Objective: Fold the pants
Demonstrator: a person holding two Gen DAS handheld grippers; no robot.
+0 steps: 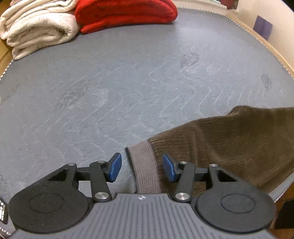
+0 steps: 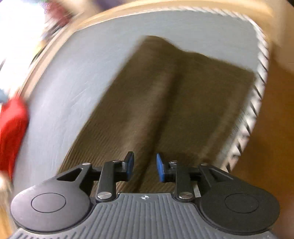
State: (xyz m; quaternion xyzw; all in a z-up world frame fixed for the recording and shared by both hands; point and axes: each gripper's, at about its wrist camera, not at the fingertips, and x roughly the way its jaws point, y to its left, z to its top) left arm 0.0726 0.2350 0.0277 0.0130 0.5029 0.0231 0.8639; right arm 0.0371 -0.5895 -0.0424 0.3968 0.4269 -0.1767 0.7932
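Pants (image 2: 161, 103), brown and ribbed, are seen lying on a grey mat (image 1: 128, 88). In the left wrist view they occupy the mat from about 3 to 5 o'clock, and a grey waistband (image 1: 145, 165) runs down toward 6 o'clock. The left gripper (image 1: 142, 167) is held with its blue pads (image 1: 115, 166) spread apart; the waistband lies between them, and no pad is seen pressing on it. In the right wrist view, which is blurred, the pants stretch from 6 o'clock up toward 12 o'clock, with a lengthwise fold along the middle. The right gripper (image 2: 145, 166) is held over the near end, jaws parted, nothing pinched. Folded white cloth (image 1: 36, 27) and red cloth (image 1: 126, 12) are noted at 11 to 12 o'clock on the mat, well apart from the pants.
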